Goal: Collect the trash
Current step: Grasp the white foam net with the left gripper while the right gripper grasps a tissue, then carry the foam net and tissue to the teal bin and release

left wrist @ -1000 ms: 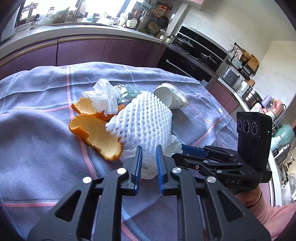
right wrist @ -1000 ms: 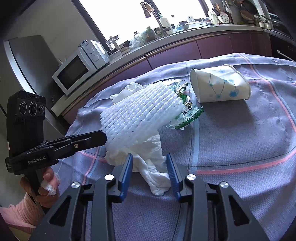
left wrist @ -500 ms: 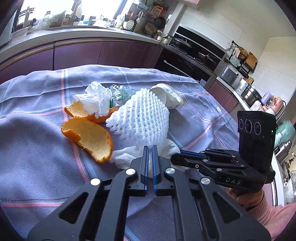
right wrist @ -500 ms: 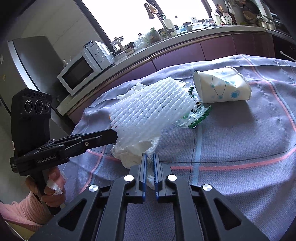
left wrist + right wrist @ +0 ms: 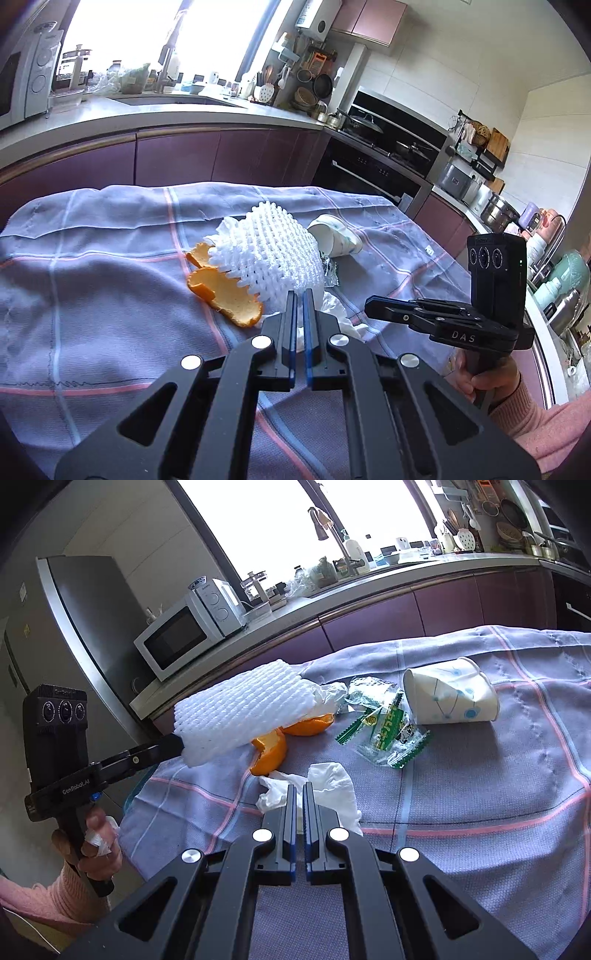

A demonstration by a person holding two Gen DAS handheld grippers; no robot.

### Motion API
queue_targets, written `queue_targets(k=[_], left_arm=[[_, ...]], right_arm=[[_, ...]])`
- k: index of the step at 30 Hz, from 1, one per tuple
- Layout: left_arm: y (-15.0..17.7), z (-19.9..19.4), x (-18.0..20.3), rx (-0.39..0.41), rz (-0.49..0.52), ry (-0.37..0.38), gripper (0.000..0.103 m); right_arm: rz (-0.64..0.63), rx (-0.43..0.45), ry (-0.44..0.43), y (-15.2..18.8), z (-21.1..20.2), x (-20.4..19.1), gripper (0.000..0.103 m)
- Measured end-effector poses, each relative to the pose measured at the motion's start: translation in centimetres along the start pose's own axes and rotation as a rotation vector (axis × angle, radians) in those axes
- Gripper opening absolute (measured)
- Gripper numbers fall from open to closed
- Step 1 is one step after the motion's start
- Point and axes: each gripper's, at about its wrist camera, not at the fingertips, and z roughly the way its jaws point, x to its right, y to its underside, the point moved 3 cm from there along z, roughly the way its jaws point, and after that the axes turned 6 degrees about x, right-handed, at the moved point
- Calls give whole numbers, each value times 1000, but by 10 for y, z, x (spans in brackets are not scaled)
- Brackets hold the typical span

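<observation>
On the striped lilac tablecloth [image 5: 110, 295] lies a pile of trash. My left gripper [image 5: 299, 295] is shut on the lower edge of a white foam fruit net [image 5: 266, 254]. In the right wrist view the foam net [image 5: 240, 709] hangs clear of the cloth from the left gripper [image 5: 179, 744]. My right gripper [image 5: 299, 790] is shut on a crumpled white tissue [image 5: 328, 786], slightly raised. Two orange peels [image 5: 273, 749] lie under the net. A green-and-clear wrapper [image 5: 384, 734] and a tipped paper cup [image 5: 450, 698] lie farther right.
A second tissue [image 5: 328, 694] lies behind the net. Purple kitchen cabinets [image 5: 177, 158] and a counter with a microwave [image 5: 184, 638] run behind the table, a steel fridge [image 5: 85, 627] stands to the left, and an oven [image 5: 369, 173] to the right. A person's hands in pink sleeves hold both grippers.
Both grippers closed, the left on the foam net, the right on the tissue. The left then lifted the net off the pile, uncovering the peels and wrapper. The right rose a little.
</observation>
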Motion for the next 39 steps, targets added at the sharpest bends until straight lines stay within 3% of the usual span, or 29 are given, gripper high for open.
queue_targets(k=[3,5,6,11,12,14,15,29,39], left_arm=[[-3,-21,-6,29,-4,-16,4],[-4,-32,-11,43,-8,-26,4],[-3,-38,-13,50,-11,-32,4],[-2,-65,-29,82,-37,-71,4],[-1,-70,-32,86,-43,-82,4],[2,-80,-40,94,-58,-101,4],[4,-85,-43,96,-64,-112,4],[30,-142,-86,118,-115,-259,4],[35,-190,-104,172,-134,-352,4]], right_arm=[[14,-25,29,-1,9,6,10],[28,-28,49,1,16,11,48],[23,-35,63,3,20,13,50],[42,-101,72,13,46,20,46],[36,-107,69,14,49,19,41],[29,-115,54,16,49,16,12],[24,-114,50,16,48,15,8],[-87,-2,-41,-10,3,-40,4],[-171,-37,-182,-16,38,-100,4]])
